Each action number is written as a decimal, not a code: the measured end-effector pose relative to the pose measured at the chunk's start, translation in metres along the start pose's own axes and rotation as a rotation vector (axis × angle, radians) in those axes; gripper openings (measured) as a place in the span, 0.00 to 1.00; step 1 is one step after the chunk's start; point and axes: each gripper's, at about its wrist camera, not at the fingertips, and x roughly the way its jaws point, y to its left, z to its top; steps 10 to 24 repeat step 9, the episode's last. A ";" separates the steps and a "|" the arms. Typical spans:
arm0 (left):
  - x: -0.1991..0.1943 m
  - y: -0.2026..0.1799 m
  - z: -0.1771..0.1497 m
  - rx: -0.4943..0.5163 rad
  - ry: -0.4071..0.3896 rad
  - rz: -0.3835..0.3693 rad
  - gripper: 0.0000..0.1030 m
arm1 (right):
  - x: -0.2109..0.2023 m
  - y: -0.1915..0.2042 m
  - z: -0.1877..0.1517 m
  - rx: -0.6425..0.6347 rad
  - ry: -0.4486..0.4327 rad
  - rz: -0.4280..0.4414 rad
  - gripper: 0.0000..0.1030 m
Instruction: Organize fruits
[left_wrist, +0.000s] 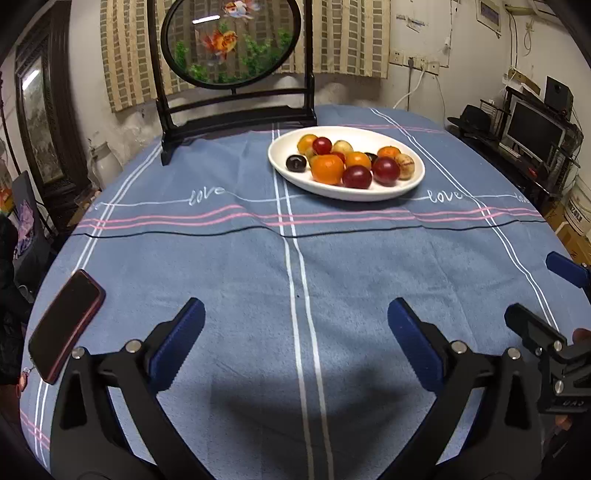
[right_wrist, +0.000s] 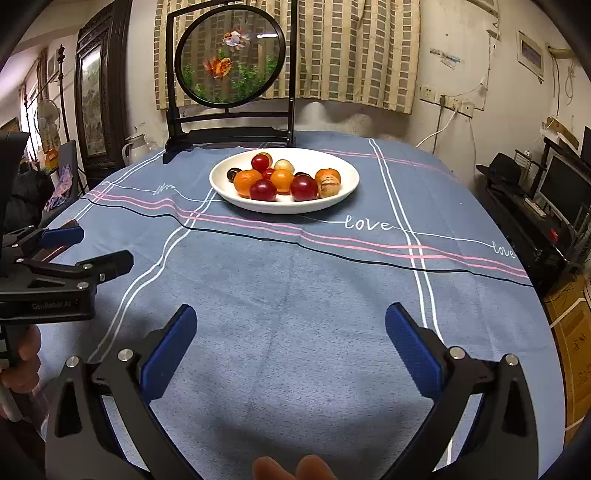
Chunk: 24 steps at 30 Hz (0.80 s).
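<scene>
A white oval plate (left_wrist: 288, 147) (right_wrist: 347, 184) stands on the far half of the blue tablecloth and holds several fruits: oranges (left_wrist: 327, 168) (right_wrist: 246, 182), red plums (left_wrist: 357, 176) (right_wrist: 303, 187), a dark plum (left_wrist: 296, 163) and pale speckled fruits (left_wrist: 405, 164) (right_wrist: 328, 184). My left gripper (left_wrist: 295, 314) is open and empty, low over the near cloth. My right gripper (right_wrist: 290, 317) is open and empty, also near the front. Each gripper shows at the edge of the other's view, the right one (left_wrist: 546, 295) and the left one (right_wrist: 92, 251).
A black phone (left_wrist: 66, 325) lies at the table's left edge. A dark wooden stand with a round goldfish screen (left_wrist: 232, 40) (right_wrist: 231, 55) stands behind the plate. A monitor and shelves (left_wrist: 532, 129) are off the right side.
</scene>
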 end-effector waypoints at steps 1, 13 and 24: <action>-0.001 -0.001 0.000 0.002 -0.005 0.003 0.98 | 0.001 0.001 0.000 -0.002 -0.002 0.000 0.99; 0.010 0.002 0.006 -0.009 0.014 -0.008 0.98 | 0.003 -0.001 0.002 0.001 -0.001 -0.012 0.99; 0.010 0.002 0.006 -0.009 0.014 -0.008 0.98 | 0.003 -0.001 0.002 0.001 -0.001 -0.012 0.99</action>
